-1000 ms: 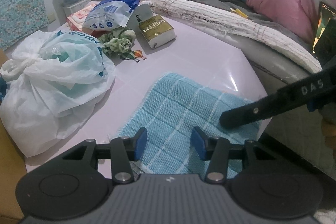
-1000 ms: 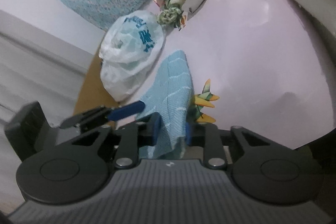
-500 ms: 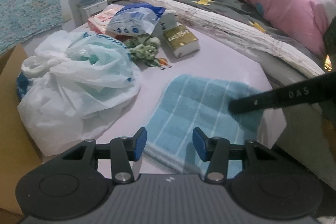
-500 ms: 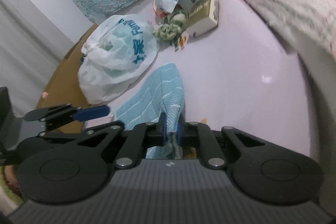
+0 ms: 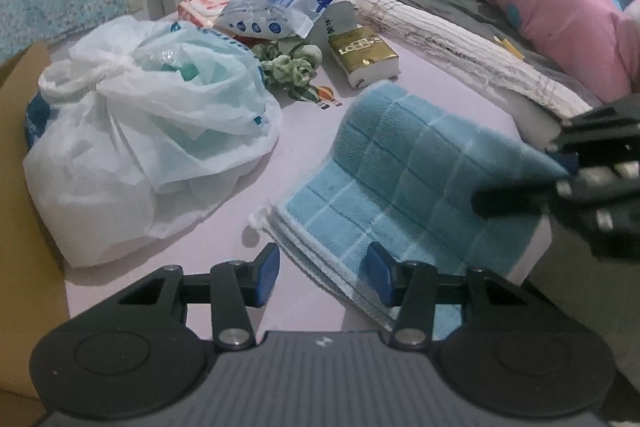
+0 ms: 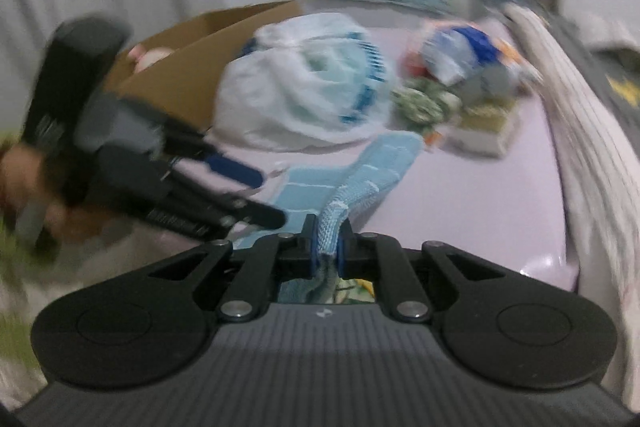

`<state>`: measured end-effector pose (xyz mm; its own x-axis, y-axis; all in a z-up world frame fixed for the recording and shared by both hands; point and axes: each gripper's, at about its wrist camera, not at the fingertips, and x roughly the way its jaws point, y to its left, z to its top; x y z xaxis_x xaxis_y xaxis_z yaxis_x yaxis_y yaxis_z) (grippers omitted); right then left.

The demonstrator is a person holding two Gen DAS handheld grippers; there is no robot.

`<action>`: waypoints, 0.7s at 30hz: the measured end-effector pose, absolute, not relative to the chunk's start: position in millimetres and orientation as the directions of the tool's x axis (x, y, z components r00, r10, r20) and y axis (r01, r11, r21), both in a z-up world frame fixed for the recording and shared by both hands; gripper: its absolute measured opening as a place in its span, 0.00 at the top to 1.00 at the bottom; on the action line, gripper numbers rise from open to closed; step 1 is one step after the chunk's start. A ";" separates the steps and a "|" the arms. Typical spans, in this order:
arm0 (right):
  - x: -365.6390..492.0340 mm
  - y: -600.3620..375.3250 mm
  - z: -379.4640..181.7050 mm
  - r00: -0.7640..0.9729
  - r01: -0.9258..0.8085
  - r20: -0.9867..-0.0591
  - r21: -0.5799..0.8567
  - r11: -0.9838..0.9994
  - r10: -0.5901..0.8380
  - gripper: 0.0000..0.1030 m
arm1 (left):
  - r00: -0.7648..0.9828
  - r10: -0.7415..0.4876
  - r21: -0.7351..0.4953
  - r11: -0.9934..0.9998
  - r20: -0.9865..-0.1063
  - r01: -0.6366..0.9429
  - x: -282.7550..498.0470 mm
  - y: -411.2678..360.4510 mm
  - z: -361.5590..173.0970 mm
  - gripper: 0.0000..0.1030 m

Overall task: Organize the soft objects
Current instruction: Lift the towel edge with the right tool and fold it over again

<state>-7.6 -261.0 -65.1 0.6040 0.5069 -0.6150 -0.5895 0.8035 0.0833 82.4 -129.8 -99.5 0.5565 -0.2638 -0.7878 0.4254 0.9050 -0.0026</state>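
Light-blue terry with a grid of white and darker stripes: the checked towel [image 5: 404, 187] lies on the pale pink table [image 5: 400, 75], directly ahead of the left gripper [image 5: 320, 273]. That gripper's blue pads stand apart with nothing pressed between them; the towel's folded near edge runs slantwise in front of the gap, and its near corner reaches past the right-hand finger [image 5: 378, 273], though whether the cloth touches that pad cannot be told. The towel's far right corner is lifted off the table and drawn up toward the right gripper [image 5: 560, 167], which enters that view from the right edge.

In the blurred right wrist view, the right gripper [image 6: 325, 251] has just been closing and its pads are now pinched together on a bunched fold of the towel [image 6: 340, 195]. From the pinch the cloth slopes away forward and down to the table [image 6: 480, 195]. The left gripper [image 6: 244, 187] shows to the left of the pinched fold, held by a hand [image 6: 24, 179].

Beyond the towel, forward and left of both grippers, sits a knotted white plastic bag [image 5: 152, 155]. Past it lie a green scrunchie [image 5: 292, 67], a gold-labelled tissue pack [image 5: 364, 57] and a blue-and-white pouch [image 5: 276, 11]. A brown cardboard box [image 6: 192, 59] stands left of the bag, and a bed with a pink pillow [image 5: 560, 23] runs along the right.
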 end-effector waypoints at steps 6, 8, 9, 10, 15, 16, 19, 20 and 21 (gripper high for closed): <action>-14.6 -237.3 -62.3 0.565 -0.690 -0.646 -0.028 0.724 0.514 0.93 | 0.540 -0.286 -0.057 0.914 -0.792 0.401 86.4 -124.3 -102.2 0.51; -14.0 -233.2 -62.2 0.552 -0.703 -0.649 -0.026 0.711 0.523 0.92 | 0.536 -0.293 -0.072 0.916 -0.792 0.395 87.7 -122.9 -103.3 0.51; -14.0 -231.3 -62.2 0.546 -0.709 -0.650 -0.023 0.705 0.528 0.92 | 0.533 -0.297 -0.078 0.916 -0.792 0.393 88.2 -122.1 -103.7 0.51; -13.8 -228.8 -62.6 0.540 -0.716 -0.654 -0.024 0.698 0.531 0.92 | 0.531 -0.302 -0.088 0.917 -0.792 0.390 89.0 -120.6 -103.9 0.51; -11.5 -216.5 -73.0 0.500 -0.744 -0.685 -0.028 0.667 0.530 0.91 | 0.542 -0.318 -0.129 0.925 -0.778 0.358 89.4 -109.8 -98.3 0.52; -11.4 -214.3 -74.7 0.493 -0.750 -0.691 -0.030 0.661 0.528 0.91 | 0.551 -0.314 -0.127 0.928 -0.773 0.350 88.7 -107.5 -95.3 0.52; -8.9 -209.7 -77.2 0.480 -0.757 -0.701 -0.027 0.652 0.528 0.90 | 0.589 -0.300 -0.115 0.937 -0.750 0.331 83.9 -100.7 -82.2 0.52; -8.3 -208.8 -77.2 0.478 -0.757 -0.702 -0.024 0.653 0.528 0.90 | 0.604 -0.298 -0.112 0.939 -0.739 0.325 81.7 -98.5 -76.9 0.52; -7.9 -208.4 -77.5 0.476 -0.756 -0.702 -0.019 0.654 0.529 0.90 | 0.619 -0.295 -0.111 0.941 -0.728 0.319 79.7 -96.6 -71.8 0.52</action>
